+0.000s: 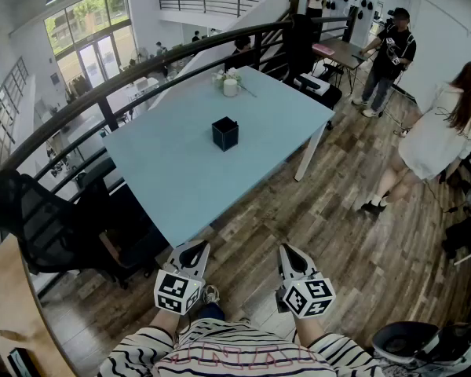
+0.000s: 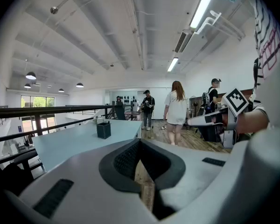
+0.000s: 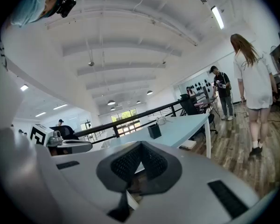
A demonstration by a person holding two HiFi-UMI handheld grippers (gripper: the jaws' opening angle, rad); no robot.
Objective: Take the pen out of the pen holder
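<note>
A dark square pen holder point(image 1: 224, 133) stands near the middle of the light blue table point(image 1: 173, 171); no pen shows in it from here. My left gripper point(image 1: 195, 247) and right gripper point(image 1: 288, 250) hover side by side off the table's near edge, both shut and holding nothing. The left gripper view has its shut jaws point(image 2: 140, 143) aimed along the table, with the pen holder point(image 2: 103, 129) far ahead and the right gripper point(image 2: 214, 118) off to the side. In the right gripper view the shut jaws point(image 3: 141, 146) point toward the pen holder point(image 3: 154, 131).
A small white pot of flowers point(image 1: 231, 84) sits at the table's far end. A black railing point(image 1: 102, 104) runs along the left, with a black office chair point(image 1: 31, 222) by it. A person in white point(image 1: 439, 132) and another in black point(image 1: 392, 49) stand on the wooden floor to the right.
</note>
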